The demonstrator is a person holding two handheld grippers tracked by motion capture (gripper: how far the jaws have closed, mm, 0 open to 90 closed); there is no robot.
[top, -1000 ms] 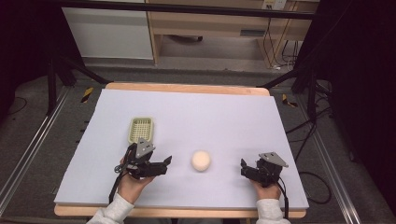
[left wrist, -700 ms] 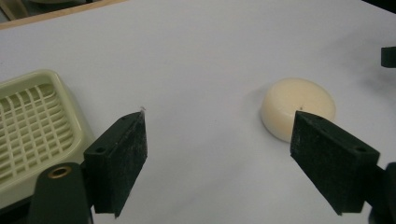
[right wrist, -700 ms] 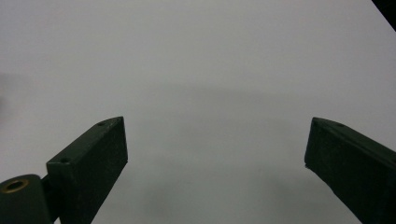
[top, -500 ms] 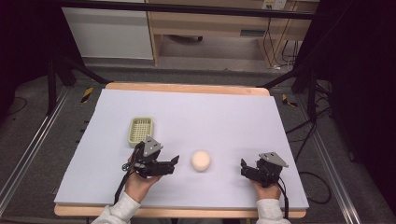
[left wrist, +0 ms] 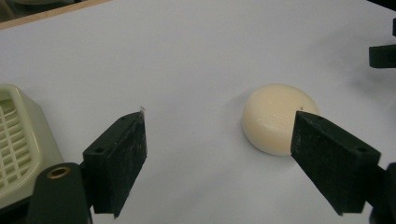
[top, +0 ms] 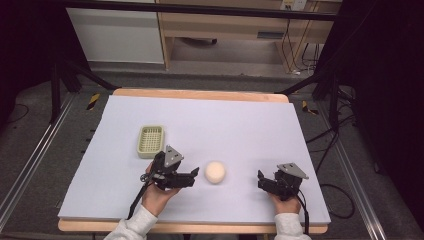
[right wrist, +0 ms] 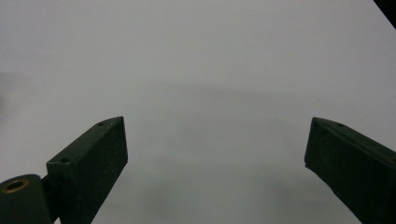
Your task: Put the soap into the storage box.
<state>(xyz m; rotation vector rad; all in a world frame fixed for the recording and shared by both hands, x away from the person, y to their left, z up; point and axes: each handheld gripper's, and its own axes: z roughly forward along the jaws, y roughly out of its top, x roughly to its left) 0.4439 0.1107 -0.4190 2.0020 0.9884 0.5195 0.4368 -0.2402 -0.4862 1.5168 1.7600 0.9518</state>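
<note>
- The left gripper (top: 189, 178) has its two black jaws spread wide, with nothing between them; it sits low over the pale lavender table mat (top: 235, 125), pointed toward the middle of the table.
- In the left gripper view, the round cream-coloured soap bar (left wrist: 279, 117) lies flat on the mat, just ahead of that gripper's right-hand jaw and off the centre line between the jaws. No jaw touches it.
- In the high view, the soap bar (top: 215, 172) rests just beside the left gripper's jaw tips, between the two grippers and nearer the left one.
- The small pale green slotted plastic tray (top: 150, 140) stands on the mat just beyond the left hand (top: 156, 196), apart from the soap bar; its edge appears at the left margin of the left gripper view.
- The right gripper (top: 265, 181) also has its jaws wide apart and empty; it rests low on the mat, well apart from the soap bar. Its own view shows bare mat ahead.
- Step in hand, as judged: approach of the left gripper to the soap bar, prior to grasp.
- Next move, as judged: shift the left gripper sideways so the bar sits centred between the jaws, advance until both jaws flank its rim, then close. The bar is low and rounded, so the jaws should stay close to the mat to avoid slipping over the top.
</note>
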